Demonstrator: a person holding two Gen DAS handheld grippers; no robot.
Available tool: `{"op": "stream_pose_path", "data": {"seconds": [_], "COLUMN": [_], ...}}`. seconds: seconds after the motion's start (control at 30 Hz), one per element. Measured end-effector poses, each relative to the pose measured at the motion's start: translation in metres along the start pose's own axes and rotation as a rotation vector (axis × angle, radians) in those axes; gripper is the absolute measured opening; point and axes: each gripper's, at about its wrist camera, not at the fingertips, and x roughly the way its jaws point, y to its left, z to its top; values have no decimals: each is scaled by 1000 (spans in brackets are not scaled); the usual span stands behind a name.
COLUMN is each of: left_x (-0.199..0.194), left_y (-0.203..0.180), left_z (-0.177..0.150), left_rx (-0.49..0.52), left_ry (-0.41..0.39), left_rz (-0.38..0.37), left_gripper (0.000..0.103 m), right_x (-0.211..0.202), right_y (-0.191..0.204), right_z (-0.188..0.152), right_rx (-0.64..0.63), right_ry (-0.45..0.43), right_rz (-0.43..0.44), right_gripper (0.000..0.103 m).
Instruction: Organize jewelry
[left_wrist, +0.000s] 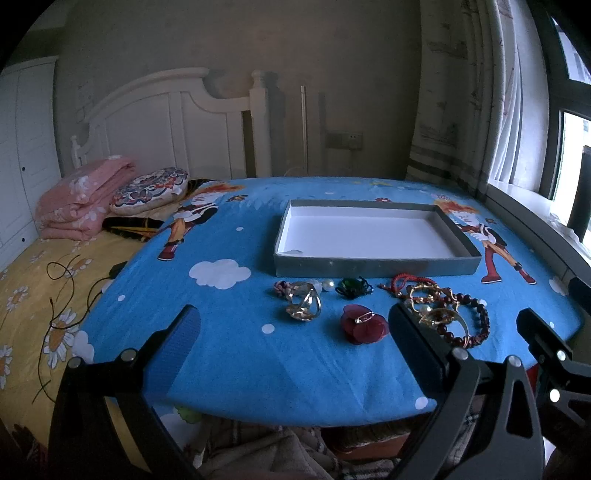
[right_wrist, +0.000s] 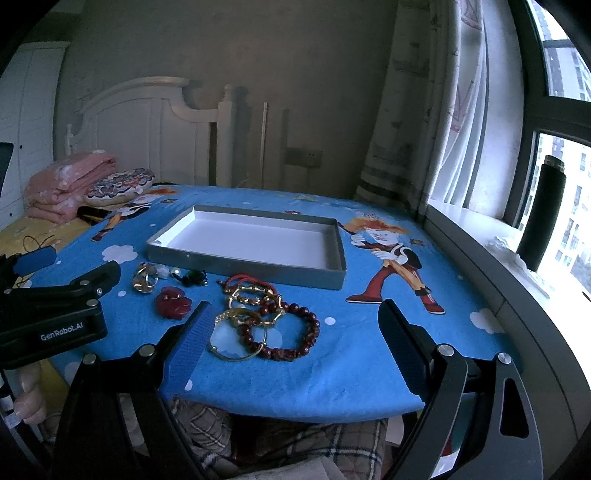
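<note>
**Jewelry lined up before an empty tray**

Jewelry (right_wrist: 258, 317) lies in a loose row on the blue cloth (right_wrist: 332, 369), just in front of the tray (right_wrist: 243, 264) — beads (right_wrist: 295, 332), gold bangles (left_wrist: 436, 314), a red flower clip (left_wrist: 364, 325), rings (left_wrist: 303, 304). Bare cloth runs from the row to the near table edge. Left gripper (left_wrist: 295, 332) and right gripper (right_wrist: 291, 332) both hover over that near edge, fingers spread wide, holding nothing — the tray's white floor is bare.
</note>
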Motion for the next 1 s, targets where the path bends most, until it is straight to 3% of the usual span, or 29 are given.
{"op": "stream_pose_path", "data": {"seconds": [1.0], "left_x": [8], "left_y": [16], "left_z": [-5], "left_rx": [-60], "left_ry": [33], "left_rz": [12], "left_gripper": [98], "right_x": [10], "right_y": [-11], "right_z": [-3], "right_rx": [43], "right_ry": [26], "right_rz": [26], "right_gripper": [85]}}
